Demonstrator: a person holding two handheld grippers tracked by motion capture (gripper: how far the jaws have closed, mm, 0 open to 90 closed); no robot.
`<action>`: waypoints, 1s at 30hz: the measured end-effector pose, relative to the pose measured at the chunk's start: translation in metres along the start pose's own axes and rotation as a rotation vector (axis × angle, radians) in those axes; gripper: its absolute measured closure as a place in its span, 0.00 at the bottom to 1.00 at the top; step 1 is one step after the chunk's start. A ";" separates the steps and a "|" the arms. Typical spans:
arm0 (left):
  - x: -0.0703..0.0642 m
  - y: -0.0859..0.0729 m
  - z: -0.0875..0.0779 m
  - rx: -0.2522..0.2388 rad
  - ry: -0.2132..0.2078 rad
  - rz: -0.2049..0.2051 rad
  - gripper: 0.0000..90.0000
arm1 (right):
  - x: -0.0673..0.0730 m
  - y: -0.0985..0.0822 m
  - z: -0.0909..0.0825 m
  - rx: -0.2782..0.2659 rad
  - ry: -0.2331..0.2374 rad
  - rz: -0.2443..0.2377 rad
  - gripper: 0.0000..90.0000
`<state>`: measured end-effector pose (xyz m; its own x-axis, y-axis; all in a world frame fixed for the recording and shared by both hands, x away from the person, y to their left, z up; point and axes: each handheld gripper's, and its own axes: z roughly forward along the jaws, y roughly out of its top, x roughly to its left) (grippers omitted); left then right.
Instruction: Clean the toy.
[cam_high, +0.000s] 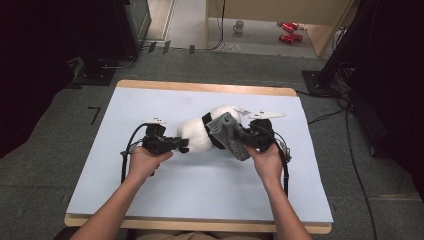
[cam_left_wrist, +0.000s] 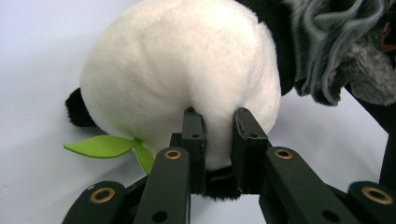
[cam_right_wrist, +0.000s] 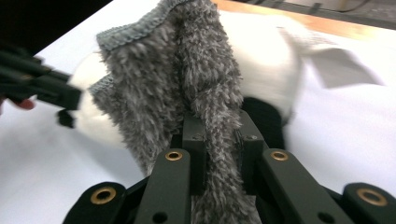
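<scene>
**Plush panda pinched at one end, grey cloth at the other**

A plush panda (cam_high: 200, 134) lies near the middle of the table (cam_high: 150, 200), which is covered in a smooth pale blue sheet with a bare wooden strip along its far edge. The toy is soft and rounded, its white pile short and dense, with a black band across the body. In the left gripper view a small black limb (cam_left_wrist: 77, 109) sticks out at its side, and a flat green felt leaf (cam_left_wrist: 105, 145) lies against the sheet beneath it.

The left gripper (cam_high: 183, 145) has its jaws clamped on a fold of the panda's white fur; the plush bulges between the two black pads (cam_left_wrist: 194, 140). The right gripper (cam_high: 241, 136) is closed tight on a grey cloth (cam_high: 227, 134), a shaggy, long-piled fabric with a ribbed hem (cam_right_wrist: 133, 29). The cloth drapes over the panda's end toward the table's right edge.

The cloth covers that end of the toy, so the head cannot be made out. In the right gripper view the white plush behind the cloth is blurred, as is a pale tag-like shape beside it. The cloth's lower end is cut off at the bottom of that view.
</scene>
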<state>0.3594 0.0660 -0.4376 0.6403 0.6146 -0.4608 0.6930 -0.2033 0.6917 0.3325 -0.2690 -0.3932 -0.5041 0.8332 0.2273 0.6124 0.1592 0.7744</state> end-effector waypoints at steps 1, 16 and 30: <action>0.000 0.000 0.000 -0.001 0.000 0.002 0.86 | -0.004 -0.001 -0.002 -0.005 -0.007 0.013 0.88; 0.001 0.000 0.001 0.000 -0.001 0.012 0.86 | -0.045 -0.022 0.001 0.020 -0.102 0.115 0.88; 0.000 0.000 0.000 -0.015 0.005 0.002 0.86 | -0.052 -0.013 -0.024 -0.033 -0.124 0.134 0.88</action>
<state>0.3592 0.0666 -0.4377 0.6401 0.6180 -0.4565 0.6866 -0.1935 0.7008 0.3358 -0.3273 -0.4007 -0.3392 0.9050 0.2568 0.6473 0.0265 0.7617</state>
